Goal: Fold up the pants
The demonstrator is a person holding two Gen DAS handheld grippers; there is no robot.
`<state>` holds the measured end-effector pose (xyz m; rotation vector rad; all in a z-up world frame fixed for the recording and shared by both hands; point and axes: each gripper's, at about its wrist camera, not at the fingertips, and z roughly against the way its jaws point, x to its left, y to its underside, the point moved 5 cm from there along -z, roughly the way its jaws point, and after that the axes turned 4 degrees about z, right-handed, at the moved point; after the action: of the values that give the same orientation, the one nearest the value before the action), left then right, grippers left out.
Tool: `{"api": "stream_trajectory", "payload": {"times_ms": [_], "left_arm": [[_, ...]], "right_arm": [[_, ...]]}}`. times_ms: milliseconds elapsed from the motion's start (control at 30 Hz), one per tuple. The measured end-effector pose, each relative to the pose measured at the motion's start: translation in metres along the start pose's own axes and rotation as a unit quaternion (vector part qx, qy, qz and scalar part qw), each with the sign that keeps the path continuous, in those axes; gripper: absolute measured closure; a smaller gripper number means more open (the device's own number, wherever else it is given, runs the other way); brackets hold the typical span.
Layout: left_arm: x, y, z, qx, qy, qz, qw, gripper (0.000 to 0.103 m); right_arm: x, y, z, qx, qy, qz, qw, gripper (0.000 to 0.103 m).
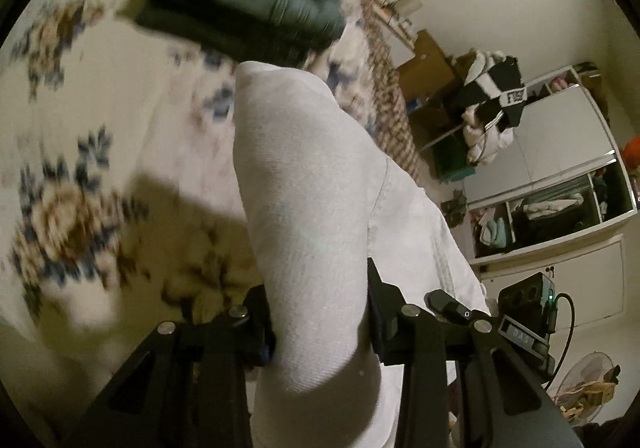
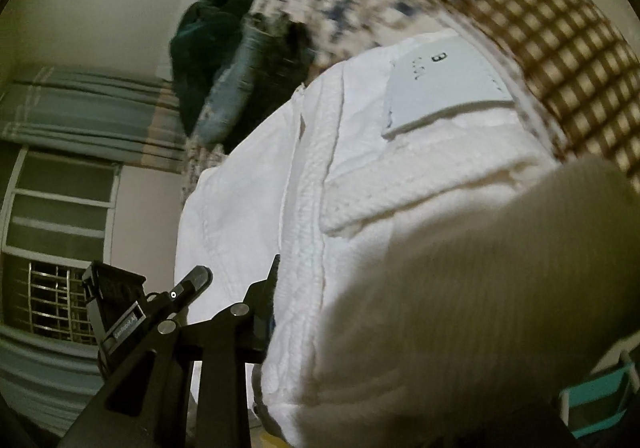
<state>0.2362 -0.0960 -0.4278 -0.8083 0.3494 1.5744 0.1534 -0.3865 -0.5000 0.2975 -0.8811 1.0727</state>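
Observation:
White pants are held up above a floral bedspread. My left gripper is shut on a thick fold of the white cloth, which bulges forward between the jaws. In the right wrist view the pants show their waistband and a white label patch. My right gripper is shut on the waist end; only its left finger shows, the other is hidden by cloth.
Folded dark and blue garments lie stacked on the bed ahead, and they also show in the right wrist view. A checked blanket edges the bed. A white wardrobe and cluttered shelves stand at right. A window is at left.

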Motion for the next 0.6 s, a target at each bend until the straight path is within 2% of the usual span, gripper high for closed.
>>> {"api": "stream_trajectory", "payload": {"times_ms": [167, 300, 500, 600], "left_arm": [[-0.018, -0.064, 0.028, -0.028, 0.011, -0.016, 0.9994, 0.071], [-0.021, -0.125, 0.042, -0.046, 0.023, -0.026, 0.9984, 0.071], [-0.006, -0.243, 0.048, -0.06, 0.038, -0.036, 0.9968, 0.071], [0.015, -0.31, 0.034, -0.062, 0.044, -0.038, 0.9964, 0.071]], "right_arm": [[0.065, -0.05, -0.004, -0.021, -0.006, 0.029, 0.999, 0.07], [0.115, -0.098, -0.026, -0.043, -0.01, 0.044, 0.998, 0.07], [0.183, -0.183, -0.088, -0.08, -0.014, 0.048, 0.996, 0.07], [0.209, -0.228, -0.134, -0.099, -0.019, 0.047, 0.994, 0.07]]}}
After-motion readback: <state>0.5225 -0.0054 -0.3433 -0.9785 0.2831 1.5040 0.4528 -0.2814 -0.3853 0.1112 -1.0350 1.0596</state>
